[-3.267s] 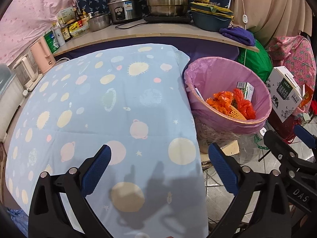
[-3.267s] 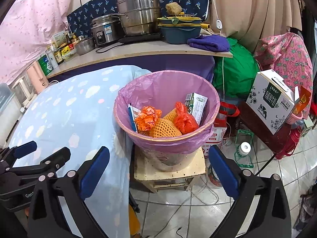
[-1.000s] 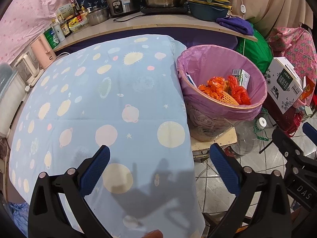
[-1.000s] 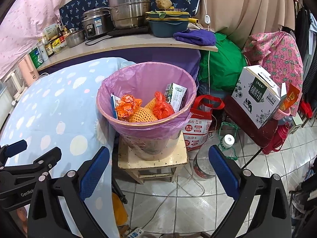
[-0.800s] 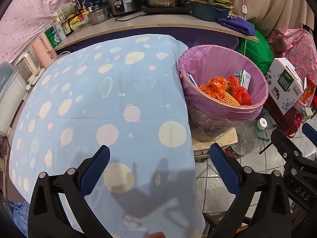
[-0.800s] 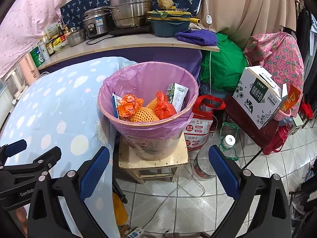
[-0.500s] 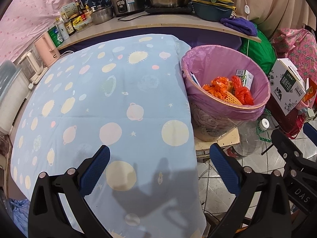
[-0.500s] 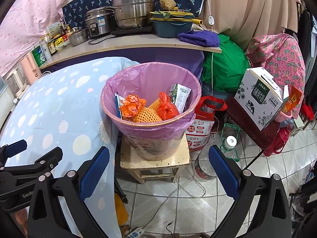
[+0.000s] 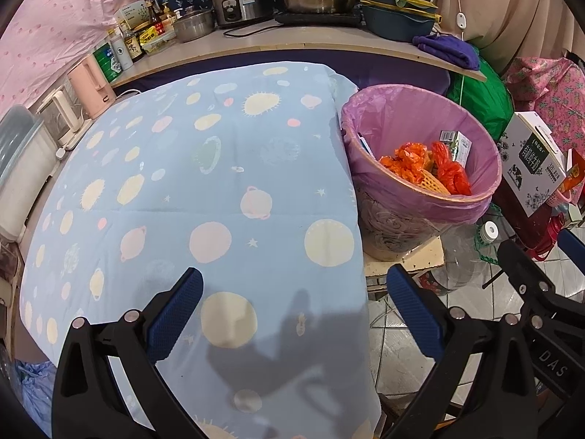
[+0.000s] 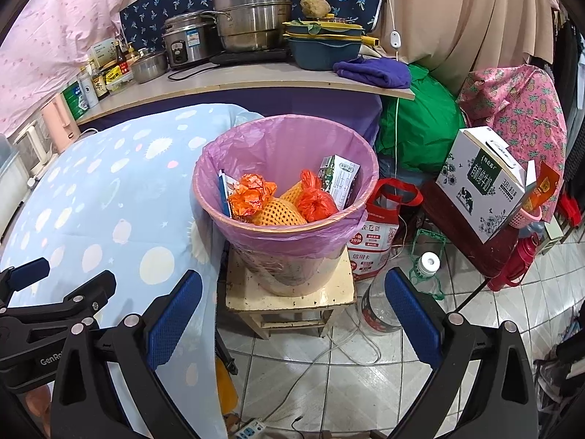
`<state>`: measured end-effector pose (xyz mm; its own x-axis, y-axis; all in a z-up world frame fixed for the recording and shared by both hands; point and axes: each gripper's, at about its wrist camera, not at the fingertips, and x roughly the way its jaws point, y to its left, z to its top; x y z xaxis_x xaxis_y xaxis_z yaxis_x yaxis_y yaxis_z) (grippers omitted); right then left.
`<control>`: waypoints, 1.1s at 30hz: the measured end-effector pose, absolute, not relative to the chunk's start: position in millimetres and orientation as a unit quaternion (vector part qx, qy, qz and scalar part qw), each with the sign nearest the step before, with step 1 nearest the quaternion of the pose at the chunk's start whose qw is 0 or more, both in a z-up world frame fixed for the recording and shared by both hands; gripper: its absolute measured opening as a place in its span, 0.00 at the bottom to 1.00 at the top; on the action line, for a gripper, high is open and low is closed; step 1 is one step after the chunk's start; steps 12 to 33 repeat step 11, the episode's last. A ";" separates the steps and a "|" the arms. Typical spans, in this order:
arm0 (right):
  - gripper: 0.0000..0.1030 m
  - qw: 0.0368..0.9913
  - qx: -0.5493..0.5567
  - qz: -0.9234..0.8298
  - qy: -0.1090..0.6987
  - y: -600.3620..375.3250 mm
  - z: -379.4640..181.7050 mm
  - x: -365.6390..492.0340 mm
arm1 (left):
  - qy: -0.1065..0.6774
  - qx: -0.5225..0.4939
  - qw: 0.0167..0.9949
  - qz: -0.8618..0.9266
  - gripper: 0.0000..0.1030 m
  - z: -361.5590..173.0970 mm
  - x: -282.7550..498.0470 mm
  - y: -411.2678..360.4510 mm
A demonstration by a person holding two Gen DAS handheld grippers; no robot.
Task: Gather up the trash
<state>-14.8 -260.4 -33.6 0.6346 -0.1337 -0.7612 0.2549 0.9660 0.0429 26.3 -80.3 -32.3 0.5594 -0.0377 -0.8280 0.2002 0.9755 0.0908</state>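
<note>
Trash [image 10: 278,201] fills the bin [image 10: 289,236], which stands upright on a small stool [image 10: 292,296] at 12 o'clock from the right gripper [image 10: 292,318], mouth up. The table cloth [image 9: 190,190] edge touches the bin at its 9 o'clock side; open floor [image 10: 329,376] lies below. The left gripper [image 9: 294,314] hangs over bare cloth. Both grippers have jaws wide apart, holding nothing.

Matt cotton tablecloth [image 9: 204,168]; thin glossy plastic bin liner [image 10: 285,146]; shiny steel pots [image 10: 252,18].

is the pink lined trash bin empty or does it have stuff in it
Partly full. The trash bin holds orange wrappers, yellow foam netting, a red bag and a carton, all below the rim.
</note>
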 end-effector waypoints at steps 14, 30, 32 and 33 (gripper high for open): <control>0.94 0.902 0.069 -0.102 0.414 -256.3 -34.1 -12.1 | 0.468 0.083 0.878 -0.059 0.93 -33.3 27.9 -75.9; 0.94 0.902 0.069 -0.102 0.414 -256.3 -34.1 -12.1 | 0.468 0.083 0.878 -0.059 0.93 -33.3 27.9 -75.9; 0.94 0.902 0.069 -0.102 0.414 -256.3 -34.1 -12.1 | 0.468 0.083 0.878 -0.059 0.93 -33.3 27.9 -75.9; 0.94 0.902 0.069 -0.102 0.414 -256.3 -34.1 -12.1 | 0.468 0.083 0.878 -0.059 0.93 -33.3 27.9 -75.9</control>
